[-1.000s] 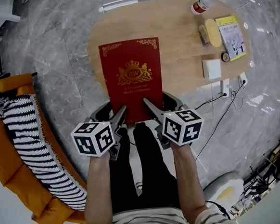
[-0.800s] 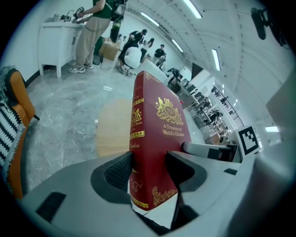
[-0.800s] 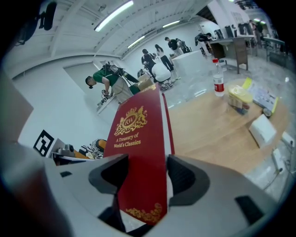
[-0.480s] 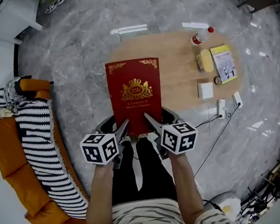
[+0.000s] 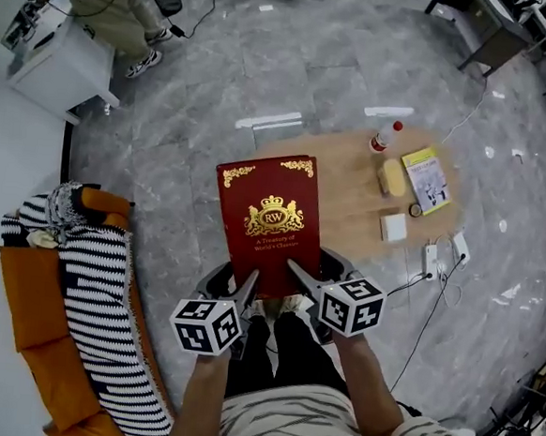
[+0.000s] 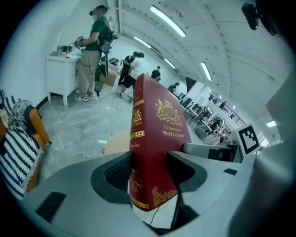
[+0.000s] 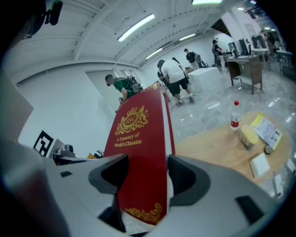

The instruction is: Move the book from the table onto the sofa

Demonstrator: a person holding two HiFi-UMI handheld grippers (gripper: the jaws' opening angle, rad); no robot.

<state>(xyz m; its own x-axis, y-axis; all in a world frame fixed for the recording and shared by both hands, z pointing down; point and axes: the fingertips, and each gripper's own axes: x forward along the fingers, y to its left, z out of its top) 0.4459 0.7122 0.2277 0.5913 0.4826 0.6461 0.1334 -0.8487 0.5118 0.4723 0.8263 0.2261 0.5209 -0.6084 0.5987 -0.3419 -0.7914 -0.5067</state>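
Head view: large red gold-crested hardcover book [image 5: 271, 217], my left gripper [image 5: 247, 290] and right gripper [image 5: 299, 273] each pinching its near edge. It is riding higher above the oval wooden table [image 5: 350, 195] than a second ago; I am judging carriage toward the orange sofa [image 5: 31, 306] under way.

The book [image 5: 272, 224] cover reads "RW" and "A Treasury of World's Classics".

Wooden table [image 5: 348, 198] bearing a bottle [image 5: 385, 137], yellow booklet [image 5: 426, 180] and white box [image 5: 394, 228].
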